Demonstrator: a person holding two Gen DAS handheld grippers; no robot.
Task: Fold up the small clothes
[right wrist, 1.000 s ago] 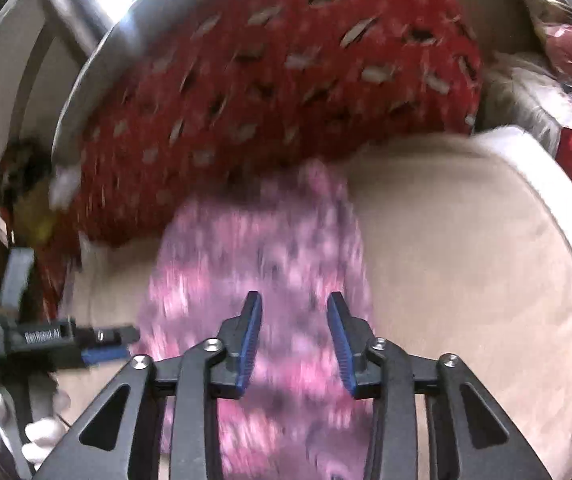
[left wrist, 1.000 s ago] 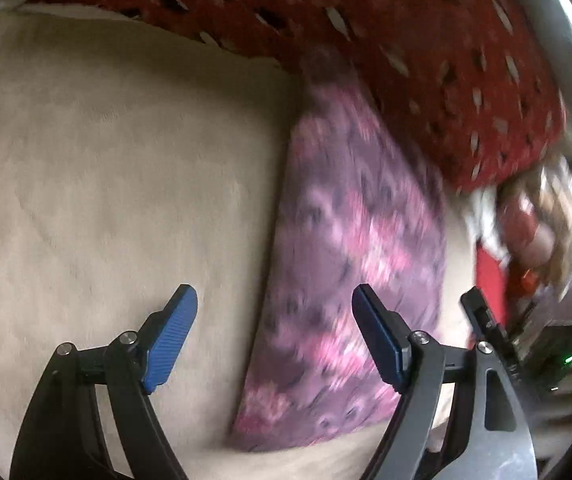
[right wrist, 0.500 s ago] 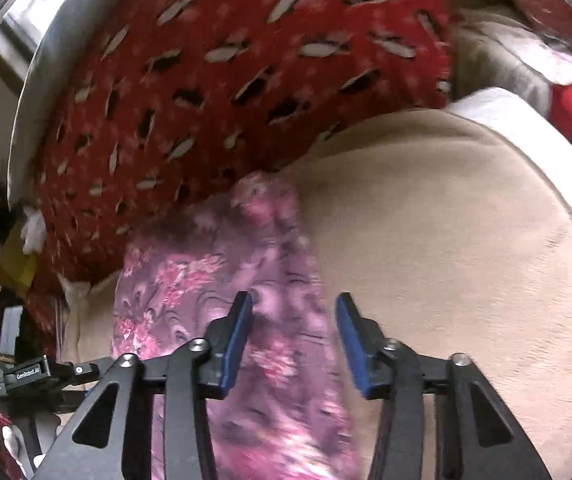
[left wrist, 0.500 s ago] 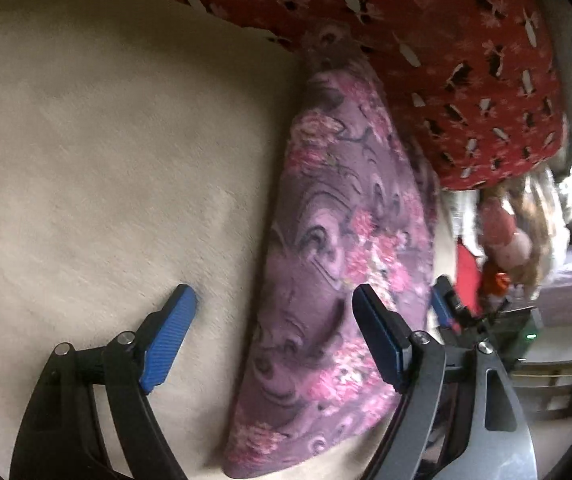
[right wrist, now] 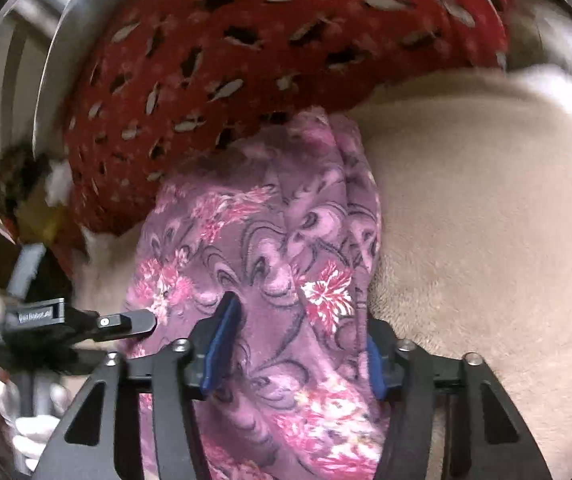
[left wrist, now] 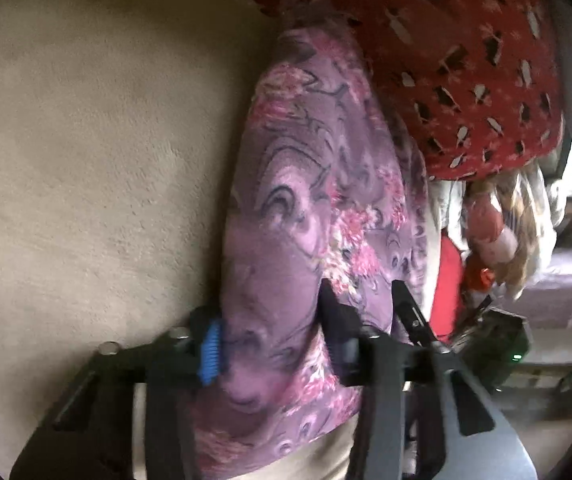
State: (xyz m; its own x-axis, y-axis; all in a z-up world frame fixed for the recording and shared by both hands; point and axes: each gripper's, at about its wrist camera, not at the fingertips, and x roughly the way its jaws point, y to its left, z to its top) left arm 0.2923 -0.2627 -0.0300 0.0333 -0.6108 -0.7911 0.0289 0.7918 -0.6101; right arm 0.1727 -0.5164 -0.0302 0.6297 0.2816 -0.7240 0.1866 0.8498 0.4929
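Observation:
A purple cloth with pink flowers (left wrist: 306, 200) lies in a long strip on a beige plush surface (left wrist: 86, 160). Its far end is tucked under a red patterned fabric (left wrist: 446, 60). My left gripper (left wrist: 272, 344) is at the cloth's near end, jaws closing, with a hump of cloth bunched between the pads. In the right wrist view the same cloth (right wrist: 270, 232) fills my right gripper (right wrist: 298, 356). Its jaws are closing too, one pad pressed into the cloth and the other at the cloth's right edge.
The red patterned fabric (right wrist: 246, 60) rises like a cushion behind the cloth. The beige surface (right wrist: 486, 220) stretches to the right. A white-gloved hand (right wrist: 34, 428) holds the left gripper's black body (right wrist: 46, 320). Red items and bags (left wrist: 494, 232) hang beyond the surface's edge.
Both grippers came down onto the near end of the cloth. The left jaws went from wide apart to pinched on a hump of cloth. The right jaws now straddle the cloth's right part.

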